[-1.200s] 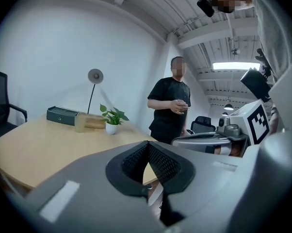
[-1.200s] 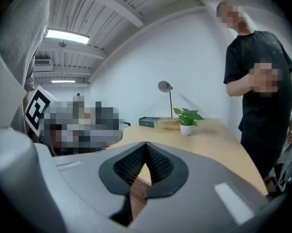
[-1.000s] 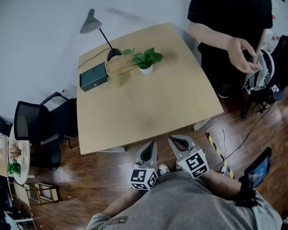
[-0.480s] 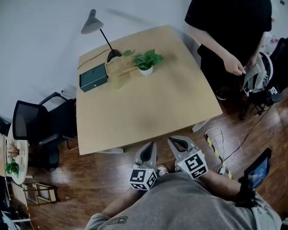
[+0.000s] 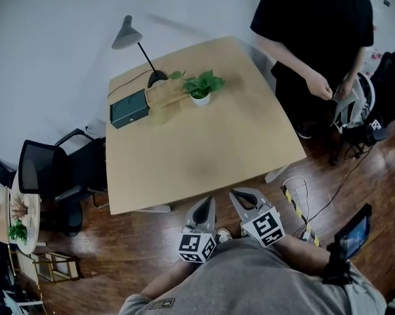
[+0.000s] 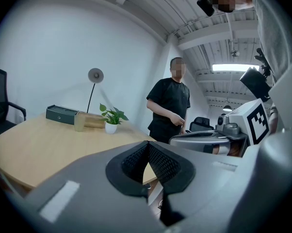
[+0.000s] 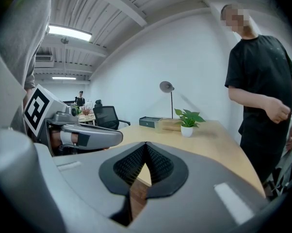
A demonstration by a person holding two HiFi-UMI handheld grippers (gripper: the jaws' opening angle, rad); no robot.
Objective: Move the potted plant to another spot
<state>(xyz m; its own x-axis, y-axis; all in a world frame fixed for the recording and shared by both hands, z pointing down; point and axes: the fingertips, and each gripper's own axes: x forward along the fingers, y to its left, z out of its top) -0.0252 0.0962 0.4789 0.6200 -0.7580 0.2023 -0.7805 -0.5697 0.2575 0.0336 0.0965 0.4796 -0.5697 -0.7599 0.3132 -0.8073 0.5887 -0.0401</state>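
Potted plant (image 5: 201, 89) stands at the far side of the table (image 5: 204, 166), just beside a tan block (image 5: 163, 94) and near a dark green box (image 5: 128, 107). It is probably light but top-heavy: the leaves are soft and easily crushed and the small white pot looks smooth, so take it by the pot's wall, kept upright. The left gripper (image 5: 203, 203) and right gripper (image 5: 241, 195) hover off the near edge, jaws pressed together on nothing, the plant well apart ahead
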